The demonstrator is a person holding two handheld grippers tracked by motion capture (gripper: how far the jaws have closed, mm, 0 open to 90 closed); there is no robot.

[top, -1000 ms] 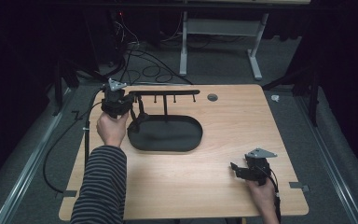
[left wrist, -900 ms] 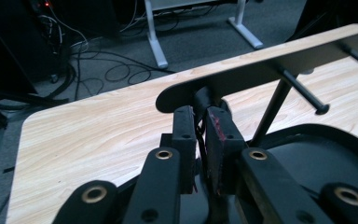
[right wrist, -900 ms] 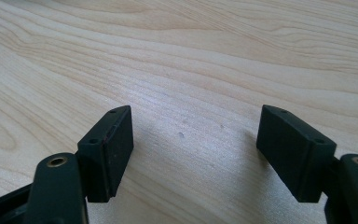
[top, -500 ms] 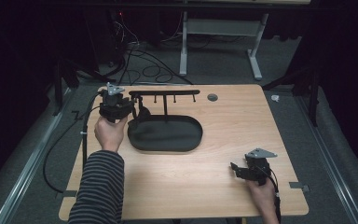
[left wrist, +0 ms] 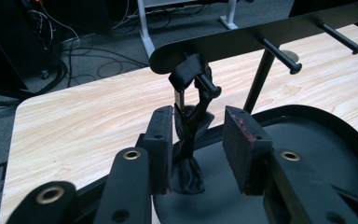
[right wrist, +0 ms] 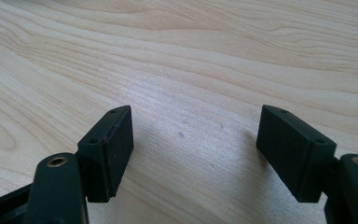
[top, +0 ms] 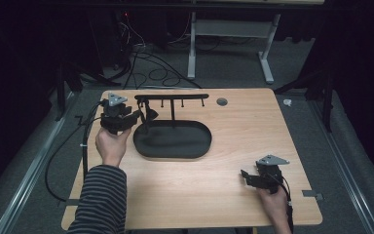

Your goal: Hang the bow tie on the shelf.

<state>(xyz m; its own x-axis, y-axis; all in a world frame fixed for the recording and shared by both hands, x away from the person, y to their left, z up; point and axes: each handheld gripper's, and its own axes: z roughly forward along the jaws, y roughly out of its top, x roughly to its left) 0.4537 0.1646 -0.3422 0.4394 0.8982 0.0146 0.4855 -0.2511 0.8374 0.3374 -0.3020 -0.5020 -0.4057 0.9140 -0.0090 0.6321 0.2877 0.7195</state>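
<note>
Left claw (left wrist: 198, 149) stands half parted at the first peg of the rack, its jaws having just been opening: a second ago they were pinched nearly shut, and now the two pads sit apart with a gap on each side of the black strap (left wrist: 192, 121) that hangs between them. That strap is looped over the end peg (left wrist: 208, 87) of the rack's crossbar and dangles down to the rack's oval base tray (left wrist: 326, 140), where its lower end bunches up; neither pad appears to press on it. I judge this as the release step: the strap has been hung and let go, so what remains is to draw the claw back without snagging it off the peg. The rack (top: 171, 97) stands toward the far left of the tabletop (top: 253, 131), its other pegs bare. Well away from the rack, near the front right corner, the right claw (right wrist: 193, 149) rests low over bare wood, jaws wide and holding nothing, unchanged from a second ago.
</note>
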